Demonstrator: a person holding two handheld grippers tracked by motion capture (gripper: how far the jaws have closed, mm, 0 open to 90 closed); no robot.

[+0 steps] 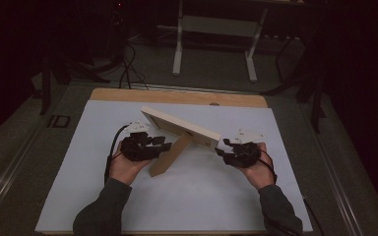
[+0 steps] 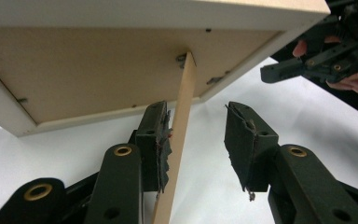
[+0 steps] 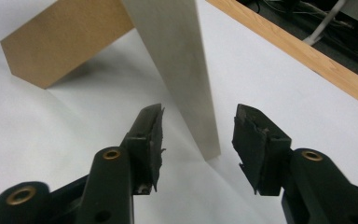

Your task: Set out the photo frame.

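The picture frame (image 1: 177, 126) stands propped on the white table (image 1: 202, 196), leaning on its wooden back stand (image 1: 170, 156), near the middle between my two hands. My left gripper (image 1: 165, 145) has its jaws apart around the stand — one pad (image 2: 161, 140) looks to touch the strut, the other stands clear. My right gripper (image 1: 221, 150) sits at the frame's right end, jaws apart on either side of its edge — neither pad pressing.

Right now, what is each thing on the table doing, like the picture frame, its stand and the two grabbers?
Picture frame: standing on its edge, leaning back on its stand.
Stand: swung out from the frame's back, foot on the white table.
Left gripper: open, stand between its jaws, one pad touching it.
Right gripper: open, frame's end edge between its jaws, not pinched.
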